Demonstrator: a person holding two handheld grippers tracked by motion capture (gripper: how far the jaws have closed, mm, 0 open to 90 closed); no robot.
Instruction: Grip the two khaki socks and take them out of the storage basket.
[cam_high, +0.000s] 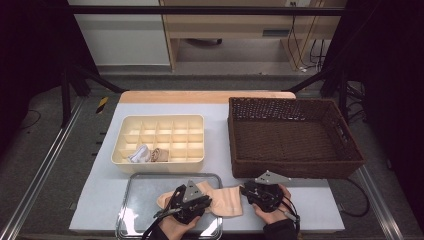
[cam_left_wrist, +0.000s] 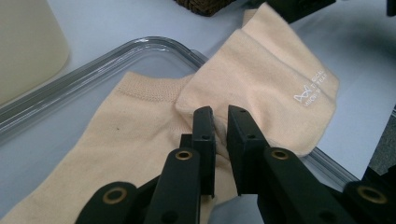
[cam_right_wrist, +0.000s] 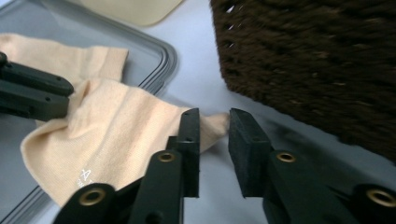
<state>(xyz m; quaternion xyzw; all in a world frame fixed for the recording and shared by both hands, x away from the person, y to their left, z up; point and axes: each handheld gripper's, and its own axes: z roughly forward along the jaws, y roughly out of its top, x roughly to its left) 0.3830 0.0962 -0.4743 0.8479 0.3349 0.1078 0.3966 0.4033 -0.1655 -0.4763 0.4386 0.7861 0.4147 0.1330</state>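
Note:
A pale beige sock (cam_high: 227, 200) lies partly in a clear tray (cam_high: 145, 186) and partly on the white table, folded over near its middle. In the left gripper view the sock (cam_left_wrist: 261, 79) carries a small white logo, and my left gripper (cam_left_wrist: 222, 123) is shut on a pinched fold of it. In the high view the left gripper (cam_high: 204, 198) sits over the tray's right end. My right gripper (cam_right_wrist: 214, 126) stands open just right of the sock (cam_right_wrist: 116, 126), with the sock's tip lying loose between its jaws. The right gripper (cam_high: 246, 191) is close to the basket's front wall.
A dark wicker basket (cam_high: 295, 102) stands at the right, its wall (cam_right_wrist: 317, 60) close beside my right gripper. A cream divided organizer (cam_high: 160, 120) sits behind the tray, with a white rolled sock (cam_high: 138, 154) and a beige rolled sock (cam_high: 159, 155) in its front compartments.

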